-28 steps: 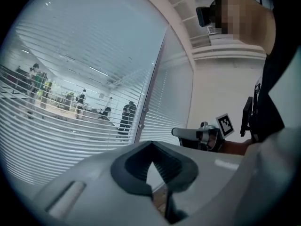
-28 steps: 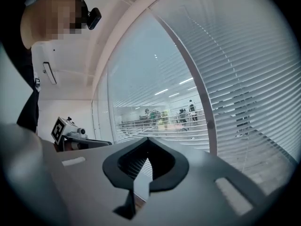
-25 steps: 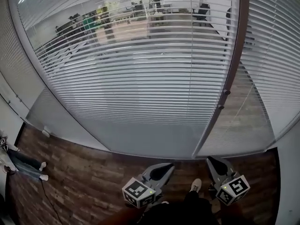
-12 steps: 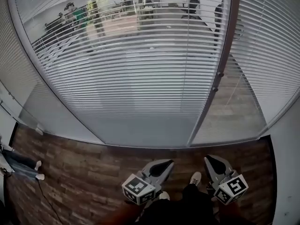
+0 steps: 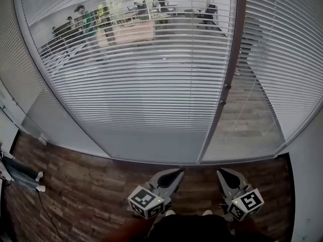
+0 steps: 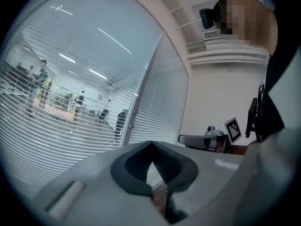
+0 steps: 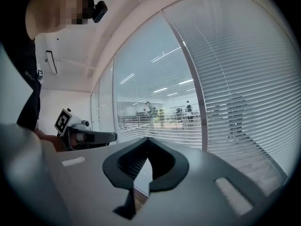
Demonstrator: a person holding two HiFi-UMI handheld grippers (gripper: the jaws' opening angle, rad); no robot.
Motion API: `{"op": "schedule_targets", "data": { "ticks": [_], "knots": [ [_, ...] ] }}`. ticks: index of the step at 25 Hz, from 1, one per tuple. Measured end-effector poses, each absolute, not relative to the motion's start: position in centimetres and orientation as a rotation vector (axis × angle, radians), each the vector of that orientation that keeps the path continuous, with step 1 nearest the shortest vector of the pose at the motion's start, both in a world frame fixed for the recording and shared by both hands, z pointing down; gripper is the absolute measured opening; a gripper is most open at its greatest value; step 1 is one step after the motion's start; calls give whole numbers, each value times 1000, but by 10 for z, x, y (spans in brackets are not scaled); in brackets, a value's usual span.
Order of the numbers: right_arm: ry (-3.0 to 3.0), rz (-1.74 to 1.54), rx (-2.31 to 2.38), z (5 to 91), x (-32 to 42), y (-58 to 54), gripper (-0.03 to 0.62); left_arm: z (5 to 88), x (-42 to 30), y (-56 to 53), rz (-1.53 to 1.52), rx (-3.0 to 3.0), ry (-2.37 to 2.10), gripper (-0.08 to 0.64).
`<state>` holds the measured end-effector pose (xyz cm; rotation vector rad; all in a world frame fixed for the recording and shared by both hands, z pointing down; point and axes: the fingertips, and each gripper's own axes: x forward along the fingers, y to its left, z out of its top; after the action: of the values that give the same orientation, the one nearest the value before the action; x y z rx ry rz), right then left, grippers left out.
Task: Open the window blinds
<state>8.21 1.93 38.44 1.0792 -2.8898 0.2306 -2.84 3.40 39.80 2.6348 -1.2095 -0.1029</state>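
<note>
Blinds (image 5: 146, 84) hang lowered across the glass wall (image 5: 151, 146) ahead of you. Your left gripper (image 5: 176, 172) and right gripper (image 5: 221, 173) sit above the wooden floor (image 5: 86, 185), jaws together, holding nothing.

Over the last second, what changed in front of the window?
Little. The view swung right, so the frame post sits further left in the picture. The left gripper and right gripper drifted slightly with it. Nothing was taken or let go. Unchanged: both grippers shut and empty, low over the floor; blinds down, slats untouched.
</note>
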Motion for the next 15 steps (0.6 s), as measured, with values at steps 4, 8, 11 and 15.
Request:
{"op": "schedule_targets", "data": {
  "ticks": [4,8,11,15],
  "knots": [
    [-2905,205,1079,384,102,18,25,393,-10,33,-107,2654,-1234,0],
    [-2907,200,1067,382,114,7,25,387,6,24,-87,2661,-1229,0],
    [-2894,210,1072,377,118,4,25,378,10,21,-71,2652,-1251,0],
    [-2923,216,1055,380,122,8,25,386,15,23,-88,2631,-1232,0]
  ]
}}
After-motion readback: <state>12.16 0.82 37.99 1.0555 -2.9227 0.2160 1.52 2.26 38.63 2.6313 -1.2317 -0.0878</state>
